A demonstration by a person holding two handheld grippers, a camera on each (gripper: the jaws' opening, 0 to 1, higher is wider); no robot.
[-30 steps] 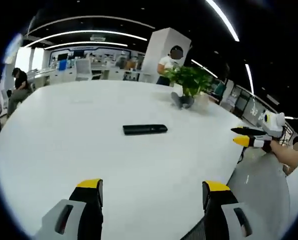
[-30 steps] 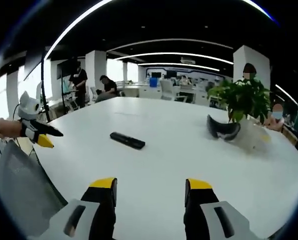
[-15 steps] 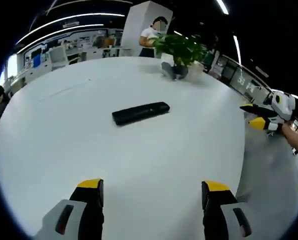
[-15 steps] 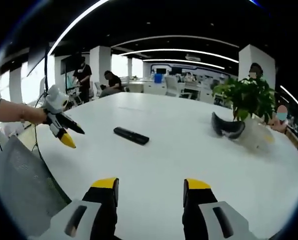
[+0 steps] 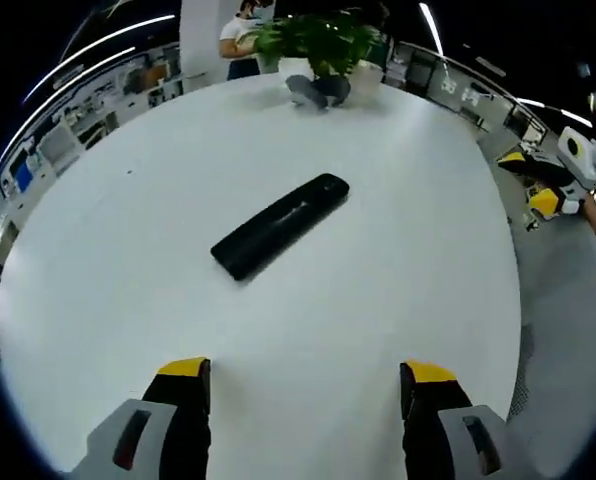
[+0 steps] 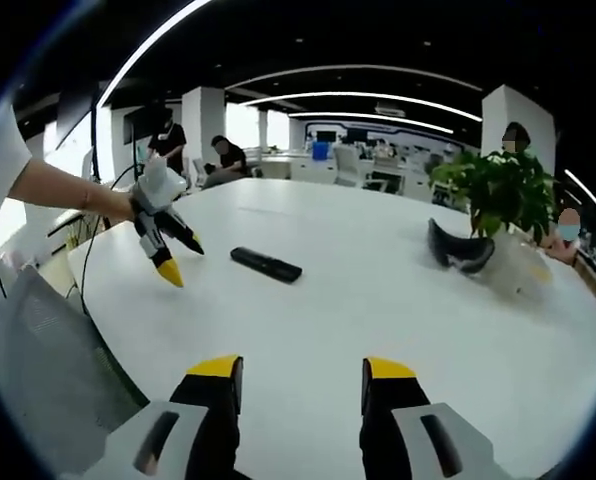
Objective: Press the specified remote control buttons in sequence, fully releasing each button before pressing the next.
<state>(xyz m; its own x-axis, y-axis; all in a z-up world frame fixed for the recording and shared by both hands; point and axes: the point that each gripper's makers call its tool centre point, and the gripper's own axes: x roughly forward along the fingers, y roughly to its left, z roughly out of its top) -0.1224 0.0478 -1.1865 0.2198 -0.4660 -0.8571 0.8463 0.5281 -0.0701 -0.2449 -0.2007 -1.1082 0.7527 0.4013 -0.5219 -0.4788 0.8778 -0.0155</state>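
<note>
Left gripper (image 5: 303, 385): jaws spread, holding nothing, poised above the white surface (image 5: 108, 260) and aimed down at the remote control (image 5: 280, 225), which lies flat and diagonal just ahead of the tips. The angle suggests this gripper is lined up to do the pressing, with the remote left free-standing so that its top face stays reachable.

Right gripper (image 6: 300, 380): jaws also spread and empty, held back near the surface edge, well apart from the remote, probably to keep the workspace in sight.

Beyond the remote, a potted plant (image 6: 498, 195) and a dark curved object (image 6: 451, 255) beside it stand clear of the work.

The remote's buttons are too small and dark to distinguish; no label or target key is legible.
</note>
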